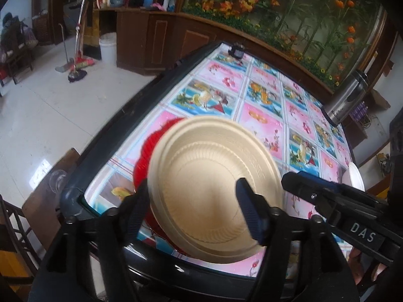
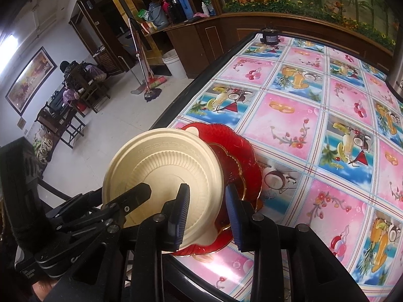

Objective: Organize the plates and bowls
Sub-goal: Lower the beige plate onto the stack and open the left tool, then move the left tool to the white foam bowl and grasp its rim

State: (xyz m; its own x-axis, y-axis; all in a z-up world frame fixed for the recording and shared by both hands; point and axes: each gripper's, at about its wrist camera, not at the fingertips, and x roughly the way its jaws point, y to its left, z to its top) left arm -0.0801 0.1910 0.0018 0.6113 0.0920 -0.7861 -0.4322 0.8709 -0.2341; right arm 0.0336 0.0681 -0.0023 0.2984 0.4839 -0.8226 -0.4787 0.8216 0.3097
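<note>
- Tableware: 1 cream disposable plate (image 1: 214, 188) with a ribbed well and embossed rim, lying on top of 1 red scalloped glass plate (image 2: 241, 156) with a gilt edge; the cream plate is offset toward 9 o'clock of the red one in the right wrist view, leaving red showing from 12 to 5 o'clock.
- Location: both plates sit near the table's (image 2: 314, 130) dark-framed corner, on a glossy cloth of pink and blue fruit-print squares.
- Left gripper (image 1: 194, 209): jaws stand apart, 1 finger beyond the cream plate's rim at 8 o'clock, the other over its well; the pads do not press the plate.
- Right gripper (image 2: 207, 216): jaws partly parted astride the near rims of both plates, 1 finger over the cream plate, the other over the red plate; whether the pads pinch anything cannot be told.
- Other table items: 1 steel flask (image 1: 347, 100) at 2 o'clock in the left wrist view, 1 white bowl (image 1: 355, 178) at 3 o'clock, 1 small dark device (image 2: 269, 36) at the far edge.
- Surroundings: white bucket (image 2: 172, 63), mop (image 2: 151, 93) on pale floor tiles.
</note>
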